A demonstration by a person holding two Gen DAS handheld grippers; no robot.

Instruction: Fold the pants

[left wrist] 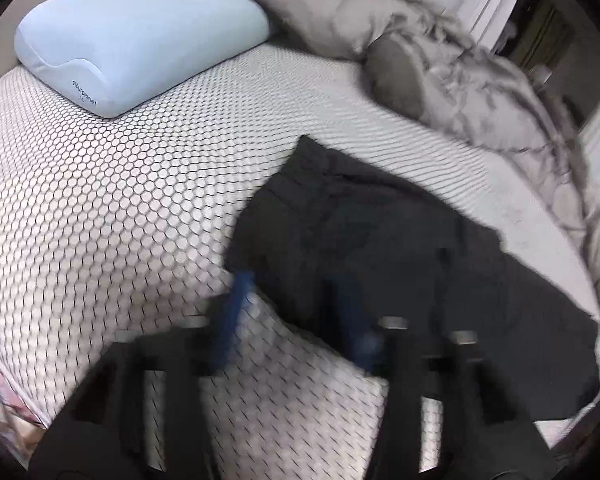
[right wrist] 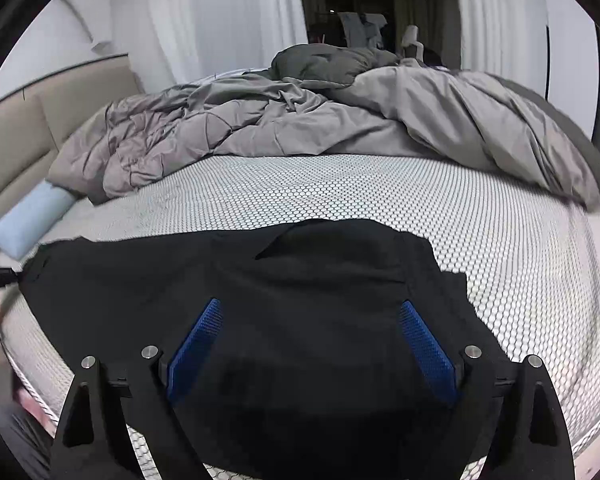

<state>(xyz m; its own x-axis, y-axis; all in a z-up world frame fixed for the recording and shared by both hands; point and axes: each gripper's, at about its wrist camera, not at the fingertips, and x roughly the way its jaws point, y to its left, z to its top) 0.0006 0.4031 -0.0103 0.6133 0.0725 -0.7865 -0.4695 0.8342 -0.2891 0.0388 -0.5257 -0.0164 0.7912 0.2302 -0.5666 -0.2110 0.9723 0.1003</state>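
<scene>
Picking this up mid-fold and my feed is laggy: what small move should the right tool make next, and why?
Probably lower the right tool and close it on the near edge of the pants. Its jaws stand wide open over the black cloth, holding nothing, and the pants lie spread on the mattress. The left tool sits open at their other end, blurred, so grip before lifting.

Honeycomb-patterned bed (right wrist: 340, 196) — black pants (right wrist: 284, 280), pillow (left wrist: 140, 36), duvet (right wrist: 300, 128)

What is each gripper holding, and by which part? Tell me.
Nothing. The right gripper hangs open over the black pants. The left gripper, blurred, has its jaws apart at the pants' edge, not clamped.
</scene>
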